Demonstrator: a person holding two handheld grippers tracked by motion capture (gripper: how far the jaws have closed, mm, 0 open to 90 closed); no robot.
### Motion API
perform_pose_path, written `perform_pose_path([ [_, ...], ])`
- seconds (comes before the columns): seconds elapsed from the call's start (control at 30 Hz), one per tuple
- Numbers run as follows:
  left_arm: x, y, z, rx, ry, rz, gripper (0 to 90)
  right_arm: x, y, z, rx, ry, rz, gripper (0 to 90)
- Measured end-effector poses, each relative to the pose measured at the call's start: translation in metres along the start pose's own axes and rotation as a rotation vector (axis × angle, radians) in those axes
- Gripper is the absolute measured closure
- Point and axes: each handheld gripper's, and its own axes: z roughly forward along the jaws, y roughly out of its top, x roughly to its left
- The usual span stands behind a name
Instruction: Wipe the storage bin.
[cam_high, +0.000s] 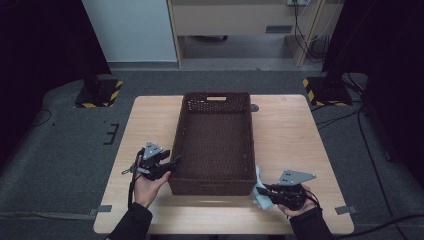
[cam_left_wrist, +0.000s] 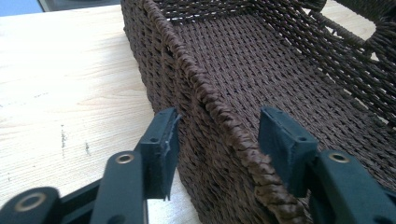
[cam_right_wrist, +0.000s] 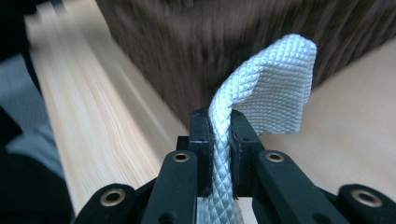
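Observation:
A dark brown woven basket (cam_high: 215, 96) stands lengthwise in the middle of the light wooden table (cam_high: 150, 120). My left gripper (cam_high: 175, 161) is at the basket's near left corner. In the left gripper view its jaws (cam_left_wrist: 219, 119) straddle the basket's (cam_left_wrist: 261, 60) left rim, one pad outside the wall and one inside, with gaps on both sides. My right gripper (cam_high: 262, 189) sits off the near right corner, shut on a white textured cloth (cam_high: 258, 200). In the right gripper view the cloth (cam_right_wrist: 275, 79) rises from between the jaws (cam_right_wrist: 219, 116) and flops right, in front of the basket wall (cam_right_wrist: 210, 42).
The basket holds nothing that I can see. Bare wood lies to both sides of it. Beyond the table, two black stands with yellow-striped bases (cam_high: 100, 92) (cam_high: 325, 90) stand on the grey floor.

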Motion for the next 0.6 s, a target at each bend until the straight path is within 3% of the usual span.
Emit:
perform_pose_path([
  [0.1,0.000,0.000,0.000,0.000,0.004,-0.005,45.5,0.008,0.011,-0.016,-0.097,0.013,-0.019,83.4],
  [0.2,0.000,0.000,0.000,-0.002,0.008,0.001,45.5,0.010,0.008,-0.014,-0.078,0.019,-0.022,83.7],
  [0.47,0.000,0.000,0.000,-0.002,0.002,-0.003,44.7,0.006,-0.014,0.015,0.120,0.035,0.013,83.7],
  [0.6,0.001,0.000,0.000,-0.003,-0.002,-0.008,44.8,0.004,-0.018,0.024,0.164,0.025,0.010,83.6],
])
